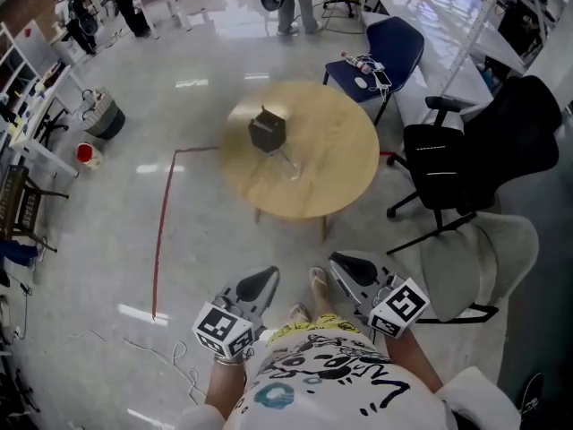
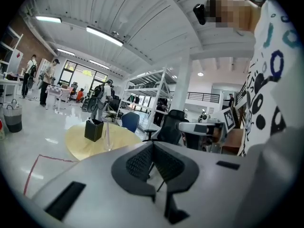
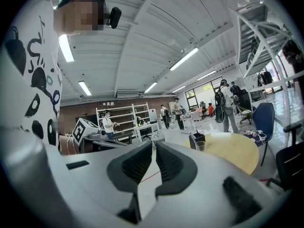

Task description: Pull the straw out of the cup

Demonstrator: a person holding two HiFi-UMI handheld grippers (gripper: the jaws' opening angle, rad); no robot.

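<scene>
A round wooden table [image 1: 333,170] stands a few steps ahead of me. On it is a clear cup [image 1: 290,161] next to a black box [image 1: 267,131]; the straw is too thin to make out in the head view. In the left gripper view the cup [image 2: 107,138] looks tall and clear, with a pale straw standing in it. The right gripper view shows the cup [image 3: 201,146] beside the box [image 3: 195,138]. My left gripper [image 1: 265,278] [image 2: 153,144] and right gripper [image 1: 346,263] [image 3: 153,144] are held low near my body, far from the table. Both are shut on nothing.
A blue chair [image 1: 396,47] stands behind the table, a black office chair [image 1: 473,150] to its right and a grey chair [image 1: 480,256] nearer me. A red tape line [image 1: 159,240] runs along the floor on the left. People stand far off at the back.
</scene>
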